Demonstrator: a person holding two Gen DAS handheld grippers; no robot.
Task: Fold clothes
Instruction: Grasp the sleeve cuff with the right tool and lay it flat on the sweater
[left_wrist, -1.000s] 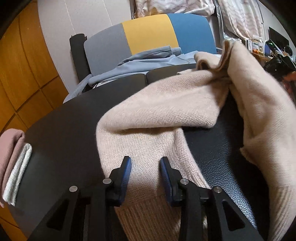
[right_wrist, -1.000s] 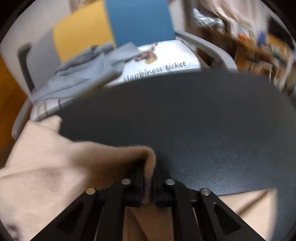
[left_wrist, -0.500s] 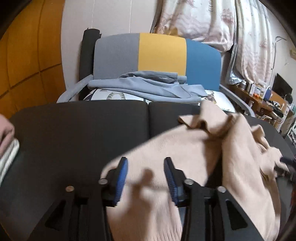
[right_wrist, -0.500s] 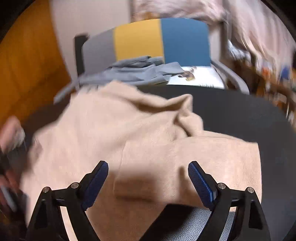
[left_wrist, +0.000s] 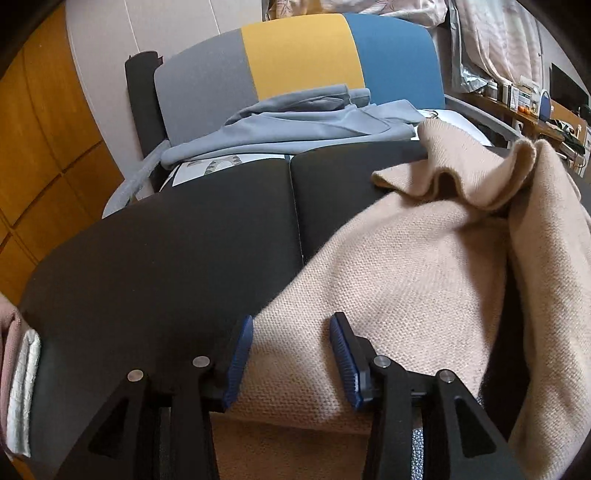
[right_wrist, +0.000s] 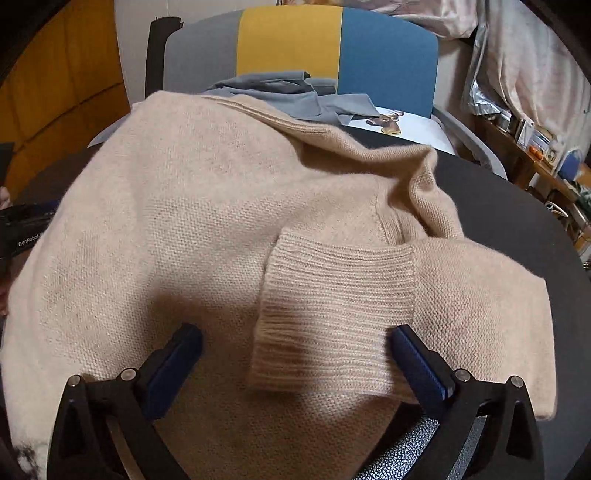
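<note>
Beige knit sweater (right_wrist: 207, 221) on black table (left_wrist: 177, 258); ribbed cuff (right_wrist: 332, 314) between wide-spread right gripper (right_wrist: 295, 350) | left gripper (left_wrist: 291, 343) half-spread, empty, over sweater's left edge

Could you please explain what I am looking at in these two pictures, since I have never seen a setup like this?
There is no robot here: a person holds a two-finger gripper in each hand, and a fisheye camera on each looks forward along its fingers. One picture is from the left gripper, the other from the right gripper. The black arms with blue pads at the bottom are the fingers. Both grippers are open and hold nothing. A beige sweater lies on a black table, with one sleeve and its ribbed cuff folded over the body. Behind stands a chair with grey clothes on it.
</note>
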